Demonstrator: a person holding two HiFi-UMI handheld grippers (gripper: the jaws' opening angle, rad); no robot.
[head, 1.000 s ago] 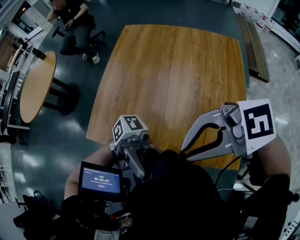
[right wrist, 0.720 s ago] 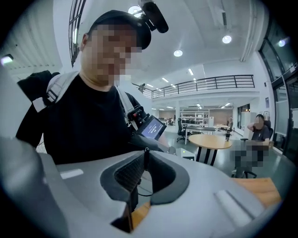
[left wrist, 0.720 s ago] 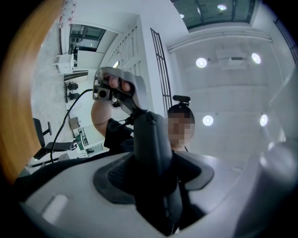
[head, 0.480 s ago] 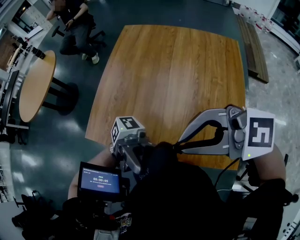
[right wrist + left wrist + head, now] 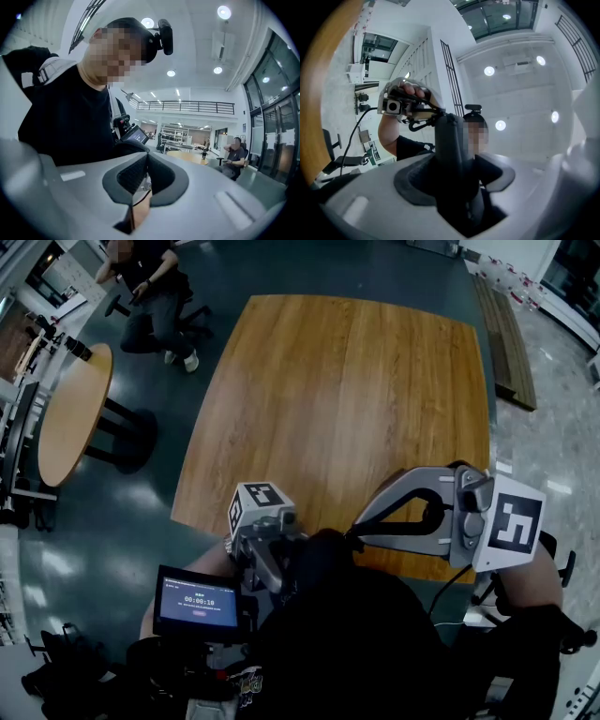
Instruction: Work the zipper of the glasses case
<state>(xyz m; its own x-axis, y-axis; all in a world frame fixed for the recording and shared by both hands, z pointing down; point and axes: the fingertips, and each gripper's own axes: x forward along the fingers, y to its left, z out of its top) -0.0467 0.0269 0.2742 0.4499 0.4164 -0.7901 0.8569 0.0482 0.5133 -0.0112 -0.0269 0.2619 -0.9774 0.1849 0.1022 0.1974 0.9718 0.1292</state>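
Glasses case (image 5: 449,140) was off the table (image 5: 347,390), held up in front of the person's chest over the near edge of the wooden top. Left gripper (image 5: 454,178) had it: jaws stood well apart with the dark case standing upright between the pads, gripped low down across its body. Right gripper (image 5: 144,174) was brought in from the side, tips against the case's upper end; its jaws were fully together. Nothing bulky was between them, and no view showed whether the thin zipper tab was pinched there. Handling, judged: the case looked small, dark and matte, likely light with a semi-stiff shell, so a firm clamp across the broad faces should not crush it, though it may twist in the pads when the zipper is pulled. The tab would be the awkward part: thin, small and prone to slipping out of flat pads. Best hold probably stays as set, body clamped by the left, tab taken near its root by the right, and the pull kept along the zipper line rather than away from it.
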